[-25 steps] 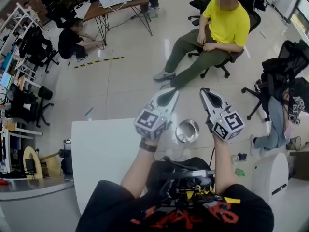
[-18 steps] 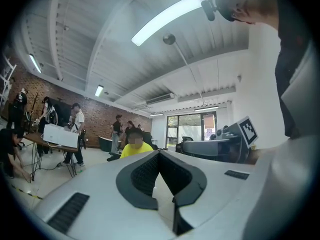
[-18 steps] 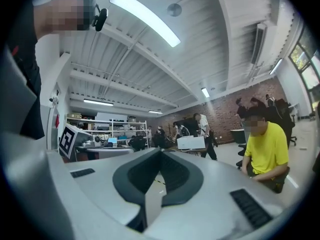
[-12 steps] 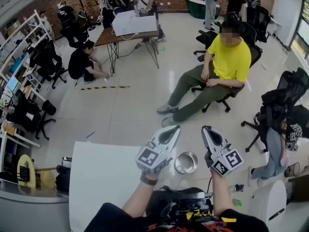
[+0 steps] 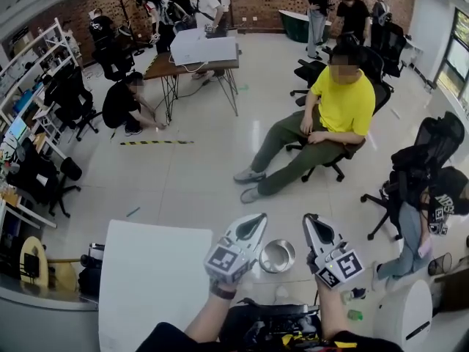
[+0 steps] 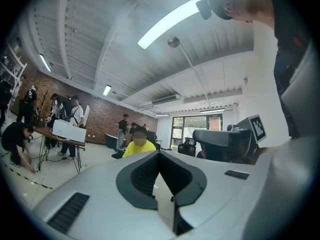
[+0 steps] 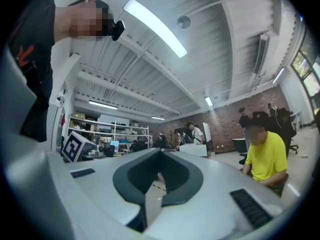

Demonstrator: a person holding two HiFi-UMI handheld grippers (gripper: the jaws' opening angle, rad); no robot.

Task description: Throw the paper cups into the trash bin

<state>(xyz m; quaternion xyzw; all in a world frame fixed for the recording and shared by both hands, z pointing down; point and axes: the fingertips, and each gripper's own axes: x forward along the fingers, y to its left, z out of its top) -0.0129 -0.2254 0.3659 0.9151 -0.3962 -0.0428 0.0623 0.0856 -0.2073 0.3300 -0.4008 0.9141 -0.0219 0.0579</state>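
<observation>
In the head view both grippers are held out level, side by side, over the floor. A round silver trash bin (image 5: 277, 256) stands on the floor between and below them. My left gripper (image 5: 257, 218) is shut, its tips meeting with nothing between them, as the left gripper view (image 6: 159, 154) also shows. My right gripper (image 5: 311, 219) is shut and empty too, its jaws closed in the right gripper view (image 7: 161, 152). I see no paper cup in any view.
A white table (image 5: 154, 277) lies at the lower left. A person in a yellow shirt (image 5: 341, 101) sits on an office chair ahead. More chairs (image 5: 425, 160) stand at the right, a white rounded unit (image 5: 404, 315) at the lower right, a desk (image 5: 192, 59) and several people at the back.
The head view has tilted up, so the grippers and the bin sit lower in the picture and more of the room shows. Both grippers stay shut and empty.
</observation>
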